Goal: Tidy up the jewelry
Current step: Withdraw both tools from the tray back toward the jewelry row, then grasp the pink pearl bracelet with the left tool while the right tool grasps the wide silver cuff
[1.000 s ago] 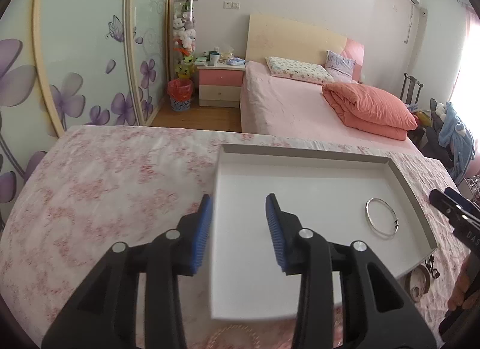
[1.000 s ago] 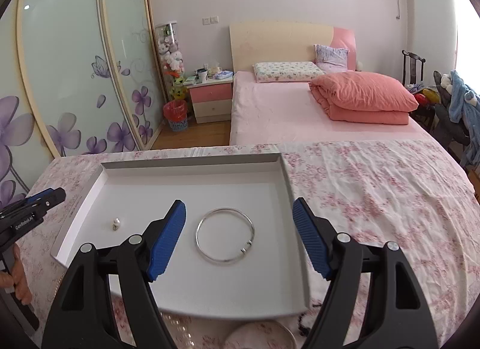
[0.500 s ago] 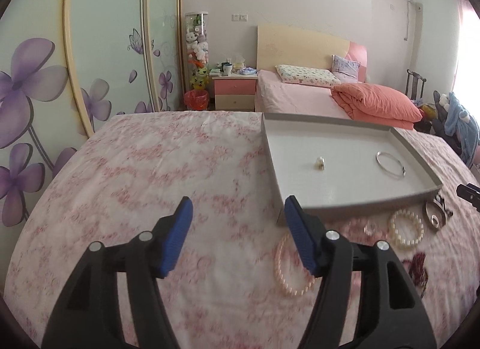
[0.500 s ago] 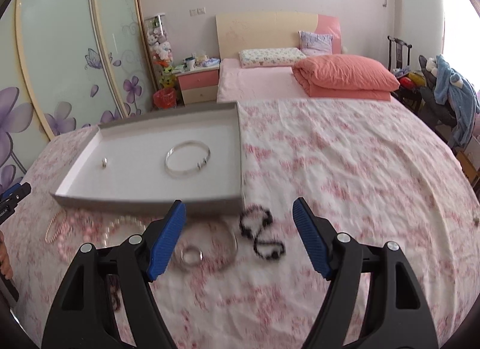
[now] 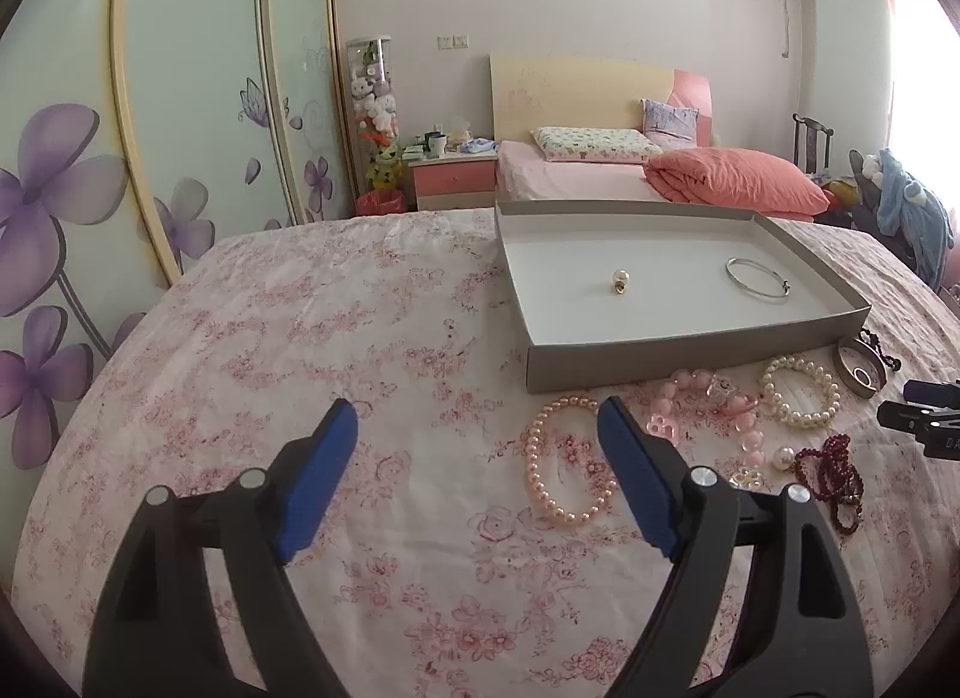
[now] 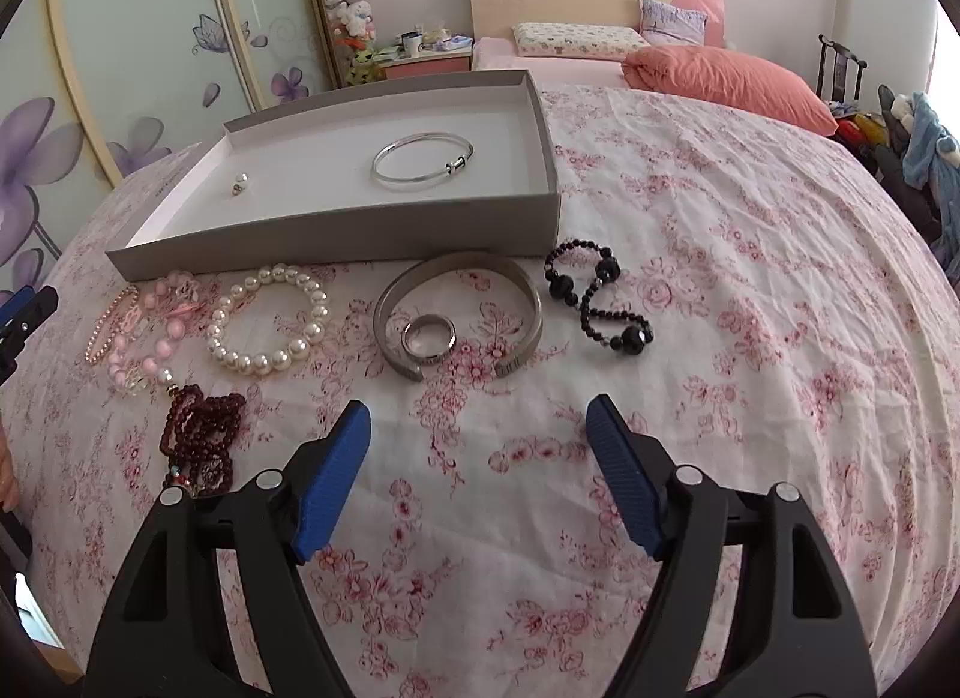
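Only from the right wrist, black bead bracelet (image 6: 600, 293) shows whole.

Pink-flowered cloth (image 6: 750, 254), grey tray (image 6: 336, 236), blue jaws.

A floral bedspread (image 6: 750, 290) carries a shallow grey tray (image 6: 336, 233). In front of the tray lie a thin pink bead bracelet (image 6: 108, 326), a chunky pink bracelet (image 6: 153, 350), a white pearl bracelet (image 6: 267, 320), dark red beads (image 6: 201, 434), a metal cuff (image 6: 459, 314) around a ring (image 6: 428, 335), and black beads (image 6: 597, 293).
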Available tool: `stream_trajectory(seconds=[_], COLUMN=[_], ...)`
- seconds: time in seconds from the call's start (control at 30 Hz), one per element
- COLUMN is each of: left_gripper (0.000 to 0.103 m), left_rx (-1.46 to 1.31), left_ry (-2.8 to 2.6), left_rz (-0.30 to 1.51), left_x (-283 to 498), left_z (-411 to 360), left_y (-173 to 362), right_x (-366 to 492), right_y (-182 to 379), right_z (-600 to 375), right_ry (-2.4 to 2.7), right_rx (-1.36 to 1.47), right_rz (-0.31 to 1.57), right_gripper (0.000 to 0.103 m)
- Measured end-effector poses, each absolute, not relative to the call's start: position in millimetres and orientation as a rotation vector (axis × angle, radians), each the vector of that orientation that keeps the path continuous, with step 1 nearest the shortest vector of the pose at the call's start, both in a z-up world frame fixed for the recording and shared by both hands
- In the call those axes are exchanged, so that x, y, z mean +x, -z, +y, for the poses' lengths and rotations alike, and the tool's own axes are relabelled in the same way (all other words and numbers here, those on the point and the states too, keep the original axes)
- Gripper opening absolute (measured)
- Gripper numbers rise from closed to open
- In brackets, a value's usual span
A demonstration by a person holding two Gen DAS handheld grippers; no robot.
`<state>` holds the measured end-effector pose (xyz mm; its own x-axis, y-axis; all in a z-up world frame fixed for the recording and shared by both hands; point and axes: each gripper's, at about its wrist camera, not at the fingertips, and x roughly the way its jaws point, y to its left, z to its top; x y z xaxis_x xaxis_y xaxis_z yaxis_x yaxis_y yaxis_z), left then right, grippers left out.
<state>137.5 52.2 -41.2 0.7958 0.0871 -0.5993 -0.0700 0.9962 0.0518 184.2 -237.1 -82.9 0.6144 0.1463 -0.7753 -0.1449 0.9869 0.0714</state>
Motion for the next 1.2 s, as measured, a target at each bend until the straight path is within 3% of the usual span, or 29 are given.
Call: stream_trajectory(seconds=[0.47,0.53,0.73,1.0,1.2], left_gripper=[0.082,0.082,0.086,0.086,0.073], left_rx=[0.028,0.030,0.052,0.135,0.059], left_ry=[-0.082,-0.081,-0.064,-0.027,-0.016], left_rz=[0.663,0.664,0.672,0.785,0.838], left_x=[140,140,142,157,165], left_z=[53,52,48,25,31], left_y=[45,45,47,61,66], right_x=[221,222,220,220,220], right_y=[84,83,83,83,83], right_z=[-215,-216,-217,-217,-217], right_ry=[-0.135,-0.130,-0.133,-0.134,-0.134], right_rx=[-0.042,-0.039,-0.037,-0.036,-0.037], right_rz=[0.901,0.895,0.892,0.893,0.893], right_gripper=[0.076,0.068,0.069,0.069,0.069])
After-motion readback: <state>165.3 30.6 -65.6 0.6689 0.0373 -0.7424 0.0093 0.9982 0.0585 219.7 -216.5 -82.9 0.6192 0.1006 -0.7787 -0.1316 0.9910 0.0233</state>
